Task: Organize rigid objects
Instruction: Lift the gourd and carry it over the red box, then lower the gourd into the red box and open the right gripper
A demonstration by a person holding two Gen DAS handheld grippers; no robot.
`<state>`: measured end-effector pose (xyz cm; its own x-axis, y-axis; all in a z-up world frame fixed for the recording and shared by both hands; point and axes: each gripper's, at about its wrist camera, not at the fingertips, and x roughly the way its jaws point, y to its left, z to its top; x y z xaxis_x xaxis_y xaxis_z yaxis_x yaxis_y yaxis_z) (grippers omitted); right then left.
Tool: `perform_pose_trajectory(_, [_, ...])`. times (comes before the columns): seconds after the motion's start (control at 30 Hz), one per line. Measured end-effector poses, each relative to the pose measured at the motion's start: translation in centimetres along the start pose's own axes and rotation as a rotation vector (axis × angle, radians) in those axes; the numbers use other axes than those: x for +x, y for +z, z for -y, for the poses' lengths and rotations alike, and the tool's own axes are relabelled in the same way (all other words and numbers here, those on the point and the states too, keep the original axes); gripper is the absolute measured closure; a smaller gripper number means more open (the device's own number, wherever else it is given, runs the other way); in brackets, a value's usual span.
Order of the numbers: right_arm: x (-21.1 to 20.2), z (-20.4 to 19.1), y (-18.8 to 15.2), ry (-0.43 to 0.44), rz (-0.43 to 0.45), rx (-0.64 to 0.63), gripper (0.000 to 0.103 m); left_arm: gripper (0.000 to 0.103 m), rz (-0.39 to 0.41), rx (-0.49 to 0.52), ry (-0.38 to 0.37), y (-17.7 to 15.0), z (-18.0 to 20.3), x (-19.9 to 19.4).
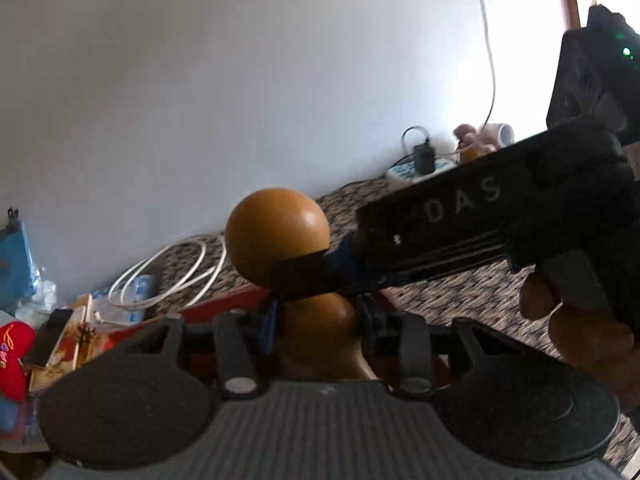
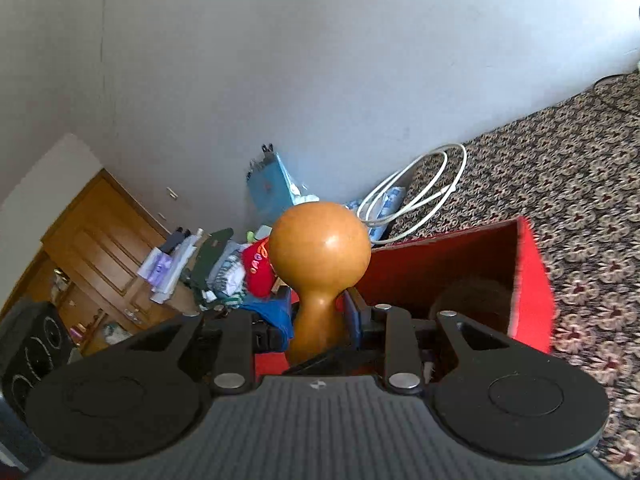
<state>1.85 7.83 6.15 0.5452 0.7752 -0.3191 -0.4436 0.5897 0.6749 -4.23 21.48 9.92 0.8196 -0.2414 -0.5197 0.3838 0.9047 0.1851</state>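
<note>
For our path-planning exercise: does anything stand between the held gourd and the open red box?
Nothing visible does. The gourd, gripped at its neck by the right tool, is right beside the open red box; a dark round object already lies inside.

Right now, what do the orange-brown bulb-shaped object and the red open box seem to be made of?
The orange-brown bulb-shaped object looks like a dried gourd or polished wood: smooth, hard, with a soft glossy highlight. The red open box seems to be cardboard with a matte finish: thin flat walls, sharp edges.
</note>
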Motion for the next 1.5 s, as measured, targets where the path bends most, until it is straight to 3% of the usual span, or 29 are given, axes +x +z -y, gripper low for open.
perform_pose_trajectory(0.47, [6.9,0.7,-1.9,-0.215,-0.128,0.033,0.093,0.065,-0.202,-0.102,-0.116,-4.1,-6.9,6.1])
perform_pose_trajectory(0.67, [8.0,1.4,-2.6,-0.333,-0.195,0.042,0.093,0.061,-0.275,-0.113,-0.137,-5.4,-6.6,7.1])
perform_pose_trajectory(0.8, [7.7,1.4,-2.5,-0.343,-0.191,0.054,0.093,0.06,-0.266,-0.107,-0.112,-5.3,-6.5,6.9])
perform_pose_trajectory(1.03, [5.4,0.9,-2.6,-0.342,-0.111,0.107,0.093,0.057,-0.287,-0.135,-0.052,-4.9,-7.1,6.4])
perform_pose_trajectory(1.17, [3.3,0.2,-2.7,-0.367,-0.055,0.121,0.092,0.045,-0.285,-0.141,0.008,-4.2,-7.0,5.5])
perform_pose_trajectory(1.5, [-1.5,-1.9,-3.5,-0.407,0.045,0.102,0.092,0.04,-0.298,-0.146,0.078,-2.8,-5.5,2.8])
